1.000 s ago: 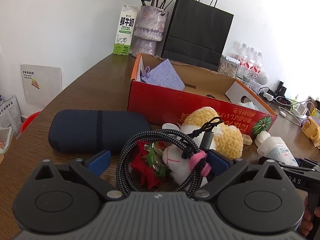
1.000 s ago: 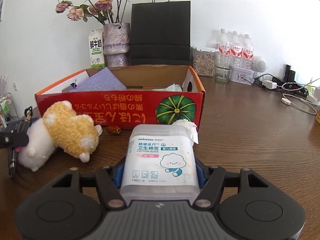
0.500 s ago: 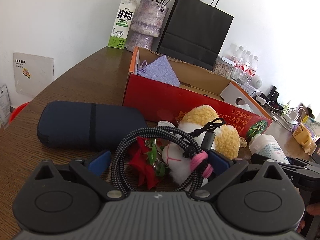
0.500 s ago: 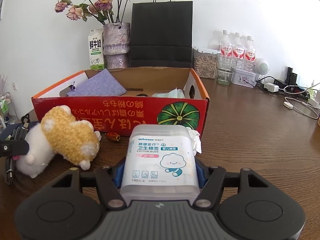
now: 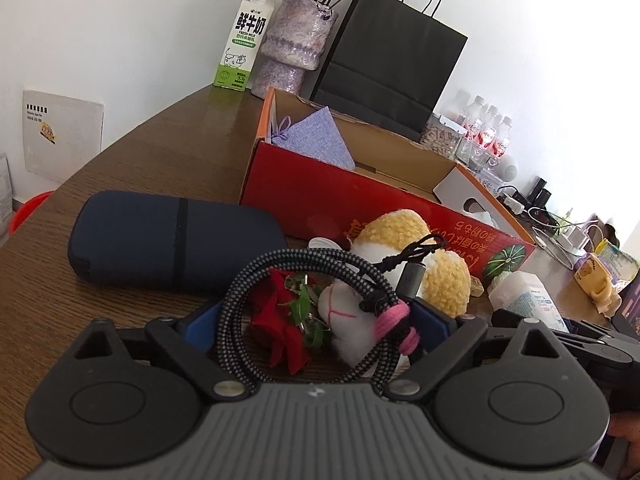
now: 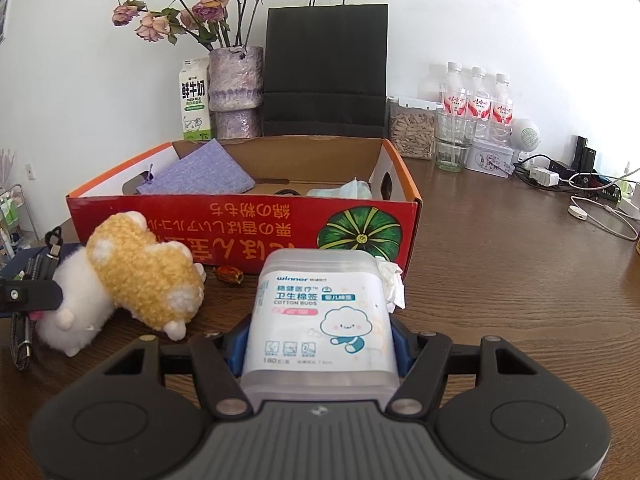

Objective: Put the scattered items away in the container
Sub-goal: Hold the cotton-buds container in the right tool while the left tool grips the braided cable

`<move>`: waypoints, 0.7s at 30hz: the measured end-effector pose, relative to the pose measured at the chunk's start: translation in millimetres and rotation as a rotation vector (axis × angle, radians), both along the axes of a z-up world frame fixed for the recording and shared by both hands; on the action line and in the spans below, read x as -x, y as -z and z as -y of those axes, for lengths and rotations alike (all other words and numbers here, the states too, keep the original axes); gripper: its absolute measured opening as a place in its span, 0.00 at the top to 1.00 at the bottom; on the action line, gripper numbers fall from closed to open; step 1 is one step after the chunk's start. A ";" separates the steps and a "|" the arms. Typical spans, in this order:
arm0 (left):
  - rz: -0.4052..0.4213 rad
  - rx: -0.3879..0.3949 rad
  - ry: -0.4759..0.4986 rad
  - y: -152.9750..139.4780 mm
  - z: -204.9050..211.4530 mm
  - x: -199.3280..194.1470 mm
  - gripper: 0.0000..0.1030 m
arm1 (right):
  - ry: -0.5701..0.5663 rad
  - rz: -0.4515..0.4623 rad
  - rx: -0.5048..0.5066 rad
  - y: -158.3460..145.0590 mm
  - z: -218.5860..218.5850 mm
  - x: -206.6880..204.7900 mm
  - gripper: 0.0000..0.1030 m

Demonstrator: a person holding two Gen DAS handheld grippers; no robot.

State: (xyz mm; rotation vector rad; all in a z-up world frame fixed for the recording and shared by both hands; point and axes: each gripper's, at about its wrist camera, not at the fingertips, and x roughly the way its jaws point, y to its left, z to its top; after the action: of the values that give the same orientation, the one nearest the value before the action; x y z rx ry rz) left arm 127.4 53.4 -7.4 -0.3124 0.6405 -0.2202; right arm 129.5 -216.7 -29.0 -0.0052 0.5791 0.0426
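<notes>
- Left gripper [image 5: 316, 316]: jaws very wide, just been closing a little, with the coiled braided cable [image 5: 296, 280] between the blue pads; pads look to touch the coil on both sides, but a firm hold cannot be confirmed.
- Right gripper [image 6: 320, 344]: clamped on the cotton bud box [image 6: 320, 312], held low over the table [image 6: 500, 300], just in front of the red cardboard box [image 6: 240, 220].
- Still outside the container: plush toy [image 6: 140, 276], red felt flower [image 5: 280, 328], dark blue case [image 5: 168, 244], small brown item [image 6: 229, 274].
- Risk, as a judgement: soft coil may squash or slip out of so wide a grasp; loose plug end [image 5: 410, 278] may catch the plush toy and drag it.
- Risk: cotton bud box may hit the near wall of the container if not raised enough.
- Both grippers near each other; possible collision on the way to the box.
</notes>
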 end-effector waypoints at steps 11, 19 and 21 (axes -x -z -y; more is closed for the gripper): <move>0.034 -0.009 -0.015 -12.2 -0.5 8.0 0.07 | -0.003 0.014 -0.004 -5.3 -0.5 4.1 0.38; 0.088 -0.019 -0.018 -28.6 -0.6 17.8 0.07 | -0.013 0.039 -0.006 -15.0 -0.7 10.9 0.38; 0.111 -0.021 -0.015 -36.3 0.0 20.0 0.07 | -0.018 0.052 -0.006 -19.3 0.0 12.7 0.38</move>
State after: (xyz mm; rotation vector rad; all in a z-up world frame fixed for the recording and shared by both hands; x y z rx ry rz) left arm 107.4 53.4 28.9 -0.2827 0.5307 -0.2146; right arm 116.8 -216.7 -9.7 -0.0060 0.5266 0.0619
